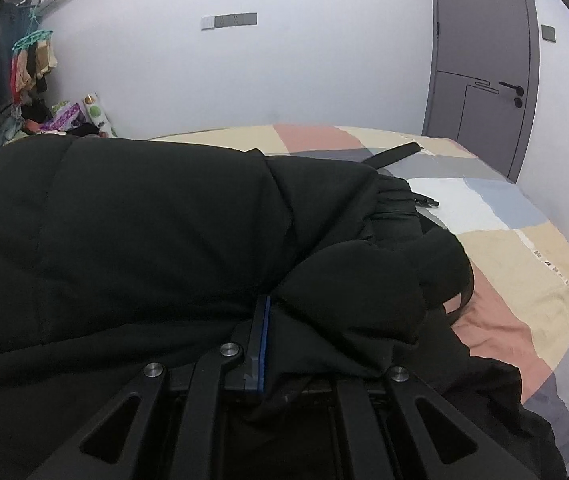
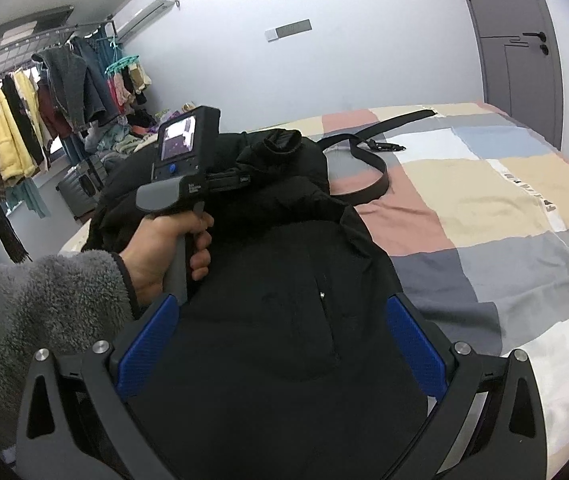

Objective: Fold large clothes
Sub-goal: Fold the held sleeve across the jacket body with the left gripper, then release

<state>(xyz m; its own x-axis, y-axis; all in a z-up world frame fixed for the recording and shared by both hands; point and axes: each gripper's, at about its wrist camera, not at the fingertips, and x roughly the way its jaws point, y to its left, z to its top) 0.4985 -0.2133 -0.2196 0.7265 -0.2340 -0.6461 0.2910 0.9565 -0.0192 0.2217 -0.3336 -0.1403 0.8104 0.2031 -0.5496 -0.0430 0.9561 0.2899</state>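
A large black padded jacket (image 1: 132,232) lies bunched on a patchwork bedspread (image 1: 516,248). My left gripper (image 1: 272,320) is shut on a fold of the jacket; only one blue pad (image 1: 262,344) shows, the other finger is buried in fabric. In the right wrist view the jacket (image 2: 284,320) fills the middle. My right gripper (image 2: 280,332) is open, its blue pads (image 2: 146,346) wide apart just above the jacket, holding nothing. The left hand-held gripper (image 2: 188,160) shows there, gripped by a hand over the jacket's far part.
A black belt (image 2: 368,136) lies on the bedspread (image 2: 484,200) beyond the jacket. A rack of hanging clothes (image 2: 24,128) and a suitcase stand left of the bed. A grey door (image 1: 480,60) is at the far right.
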